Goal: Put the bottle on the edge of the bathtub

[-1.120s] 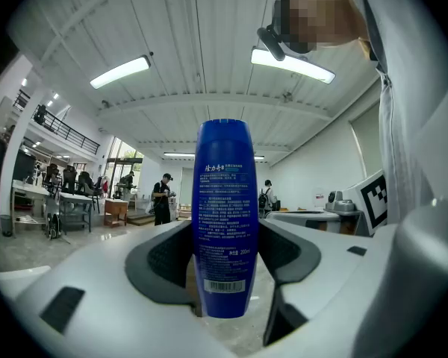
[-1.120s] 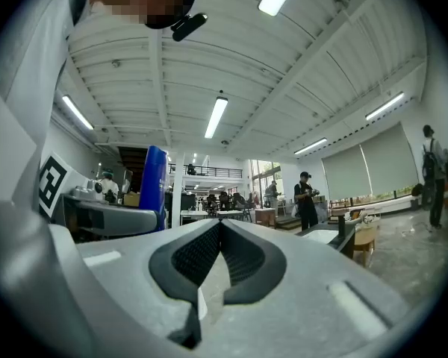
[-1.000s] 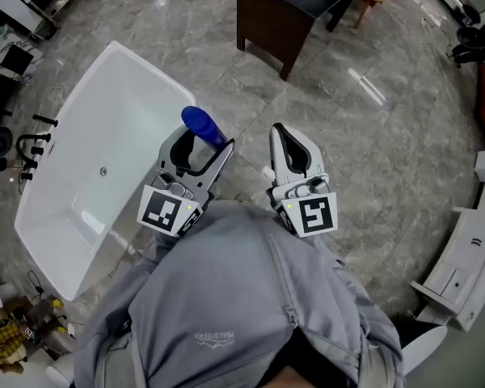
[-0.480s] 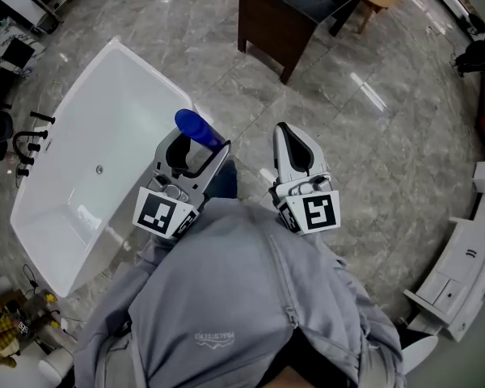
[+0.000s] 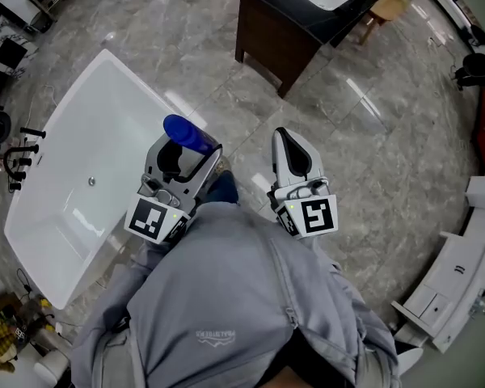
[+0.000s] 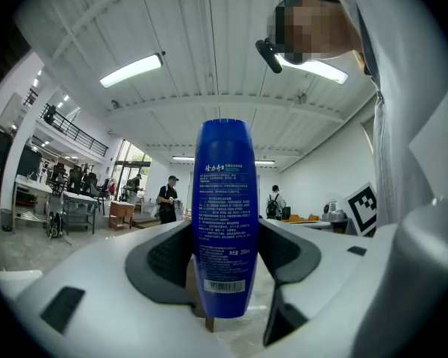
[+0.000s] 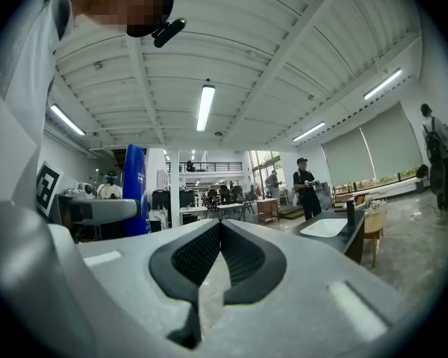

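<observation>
**A:** Where's the bottle (image 6: 224, 192) now?

**B:** It's upright in the left claw (image 5: 187, 150), with the pads pressed on either side of its lower body and the rounded top standing clear above them. It's carried in the air near the bathtub (image 5: 81, 128) and not yet set down.

**A:** And the right claw (image 7: 220, 233)?

**B:** Its jaws are together with nothing in them. It's out over the floor (image 5: 364, 160) beside the other.

**A:** How will the bottle handle, do you reckon?

**B:** It's smooth, glossy plastic, so it's likely slippery and probably light. The wall may give a little under a hard squeeze. It's slim and tall, so I'd expect it to tip easily. The low hold looks sensible because it keeps the base close to the pads for setting down.

**A:** What about the landing?

**B:** The tub's edge is a narrow white band, with the basin dropping away on one side and the floor on the other. I'd judge the base has to sit square on that band before the pads let go.

**A:** Room to move?

**B:** Plenty. The dark cabinet (image 5: 283, 31) stands well apart, and the tap (image 5: 20, 156) is off the tub's far side.
</observation>
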`<state>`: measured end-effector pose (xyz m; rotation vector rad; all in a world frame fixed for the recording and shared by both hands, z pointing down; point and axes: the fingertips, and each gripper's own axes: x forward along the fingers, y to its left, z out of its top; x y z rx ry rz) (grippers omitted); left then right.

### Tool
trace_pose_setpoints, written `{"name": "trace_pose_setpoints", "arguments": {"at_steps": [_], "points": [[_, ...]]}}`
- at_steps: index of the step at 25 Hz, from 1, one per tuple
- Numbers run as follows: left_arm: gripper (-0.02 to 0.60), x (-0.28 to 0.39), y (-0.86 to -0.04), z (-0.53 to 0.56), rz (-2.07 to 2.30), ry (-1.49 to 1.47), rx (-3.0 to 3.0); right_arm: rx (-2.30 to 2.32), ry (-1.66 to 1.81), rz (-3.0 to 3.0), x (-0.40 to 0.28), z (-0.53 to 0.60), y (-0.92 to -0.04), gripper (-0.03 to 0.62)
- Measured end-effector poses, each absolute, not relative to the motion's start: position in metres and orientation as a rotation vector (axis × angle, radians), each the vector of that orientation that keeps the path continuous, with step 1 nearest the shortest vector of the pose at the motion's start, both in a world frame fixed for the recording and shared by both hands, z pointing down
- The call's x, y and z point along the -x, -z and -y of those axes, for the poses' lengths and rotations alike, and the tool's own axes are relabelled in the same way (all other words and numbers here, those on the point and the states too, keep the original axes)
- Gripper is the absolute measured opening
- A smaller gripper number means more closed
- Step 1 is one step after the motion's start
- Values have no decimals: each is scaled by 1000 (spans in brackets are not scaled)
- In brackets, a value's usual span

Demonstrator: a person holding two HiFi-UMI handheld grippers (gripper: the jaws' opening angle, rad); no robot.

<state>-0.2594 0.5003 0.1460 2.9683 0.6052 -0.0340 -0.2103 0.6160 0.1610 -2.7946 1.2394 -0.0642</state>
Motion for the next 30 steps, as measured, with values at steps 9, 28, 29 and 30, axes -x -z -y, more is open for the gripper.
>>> {"name": "trace_pose_setpoints", "arguments": {"at_steps": [9,28,29,30], "points": [[264,155,-135,-450,-592,78,-3007,2765,82,-1271,96,-563,-165,3],[264,95,-153,-321,-78,89,-3031,2530,145,-1774,-4,-407,-184,3],[264,90,-155,-313,-37,95,-3028,2506,149,-1808,-12,-396,-185,3],[264,82,-157,-305,6,99,-3027,2483,151,-1845,-21,-386,-185,3]]}}
